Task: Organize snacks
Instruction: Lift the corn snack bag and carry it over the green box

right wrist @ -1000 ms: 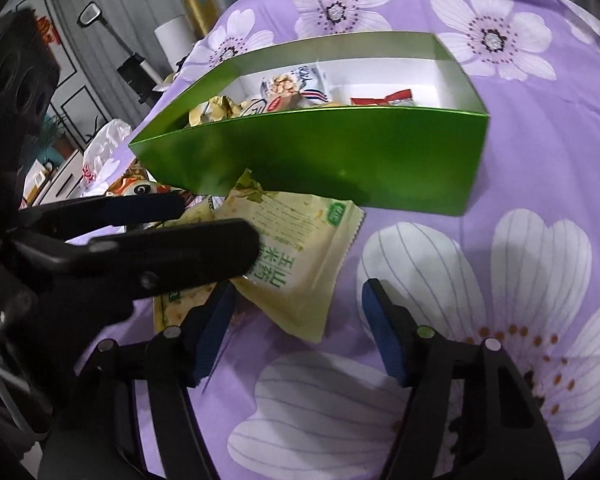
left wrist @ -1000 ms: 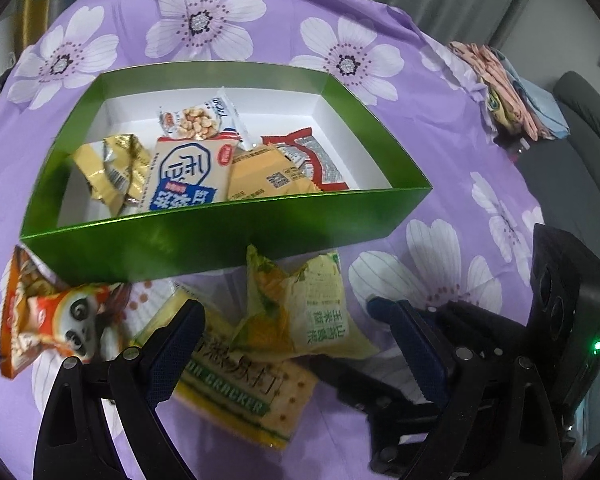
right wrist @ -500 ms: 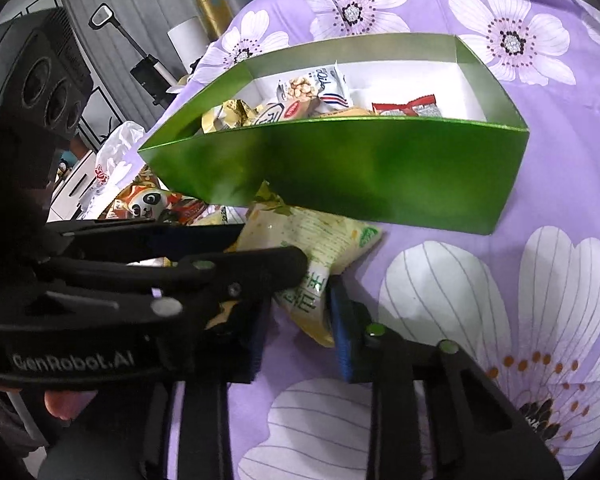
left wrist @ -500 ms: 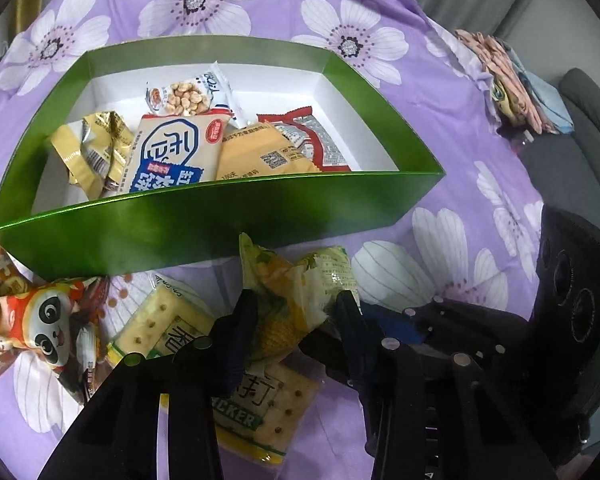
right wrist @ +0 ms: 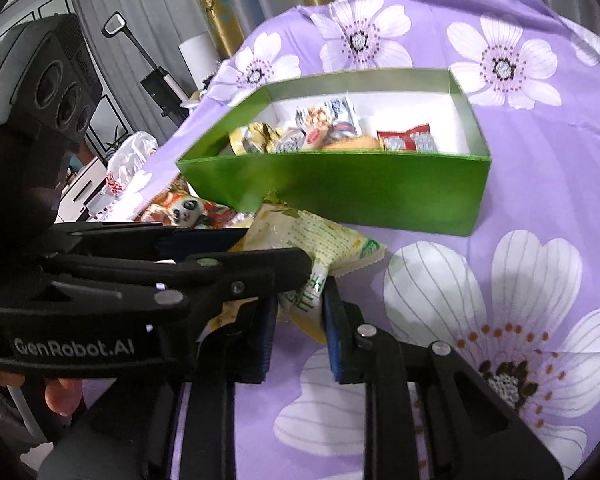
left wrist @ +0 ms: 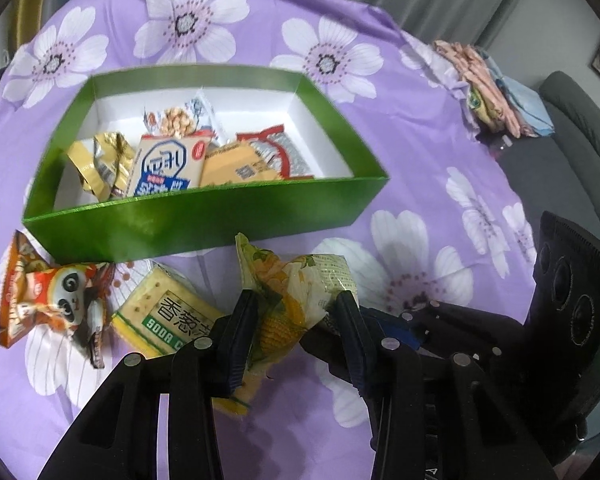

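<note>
A yellow-green corn snack bag [left wrist: 296,292] is held just in front of the green box [left wrist: 204,220]. My left gripper [left wrist: 296,320] is shut on its near end. My right gripper [right wrist: 300,312] is shut on the same bag [right wrist: 320,240], crossing the left gripper from the right. The box [right wrist: 340,192] holds several snack packets. A soda cracker pack [left wrist: 168,312] lies on the purple flowered cloth under the bag. An orange panda snack bag [left wrist: 48,296] lies to its left and shows in the right wrist view [right wrist: 184,210].
The purple flowered cloth [left wrist: 440,208] covers the table. Folded cloths [left wrist: 496,88] sit at the far right edge beside a grey sofa [left wrist: 572,128]. A white plastic bag [right wrist: 128,160] and furniture stand past the table's left side.
Both grippers closed from open onto the corn snack bag, then lifted it slightly. The view pulled up and back from the box.
</note>
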`<state>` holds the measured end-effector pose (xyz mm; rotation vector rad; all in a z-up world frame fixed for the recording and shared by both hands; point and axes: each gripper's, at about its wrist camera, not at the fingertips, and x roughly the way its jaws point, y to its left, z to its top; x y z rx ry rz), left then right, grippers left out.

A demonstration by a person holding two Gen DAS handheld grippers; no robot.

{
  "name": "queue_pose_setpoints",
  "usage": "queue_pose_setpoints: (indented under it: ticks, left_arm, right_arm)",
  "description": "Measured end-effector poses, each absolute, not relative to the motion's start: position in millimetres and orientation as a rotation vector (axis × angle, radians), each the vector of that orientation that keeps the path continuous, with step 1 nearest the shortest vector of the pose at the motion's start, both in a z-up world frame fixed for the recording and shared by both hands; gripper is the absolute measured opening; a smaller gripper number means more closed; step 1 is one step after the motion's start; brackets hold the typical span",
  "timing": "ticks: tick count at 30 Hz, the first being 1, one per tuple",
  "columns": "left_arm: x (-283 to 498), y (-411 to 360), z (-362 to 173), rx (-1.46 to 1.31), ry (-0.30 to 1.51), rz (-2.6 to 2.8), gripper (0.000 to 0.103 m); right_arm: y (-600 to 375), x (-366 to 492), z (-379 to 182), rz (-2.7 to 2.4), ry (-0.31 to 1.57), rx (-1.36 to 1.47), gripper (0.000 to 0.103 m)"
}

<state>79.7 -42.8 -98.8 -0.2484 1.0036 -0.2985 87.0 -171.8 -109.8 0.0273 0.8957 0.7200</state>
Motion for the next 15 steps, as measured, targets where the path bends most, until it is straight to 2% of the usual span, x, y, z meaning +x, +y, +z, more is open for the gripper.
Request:
queue_pose_setpoints:
  ticks: [15]
  left_arm:
    - [55.2,-43.1,-35.6,-0.21,0.868,-0.295,0.041]
  right_arm:
    - [-175.2,61.3,-44.8,0.728,0.755,0.008,0.023]
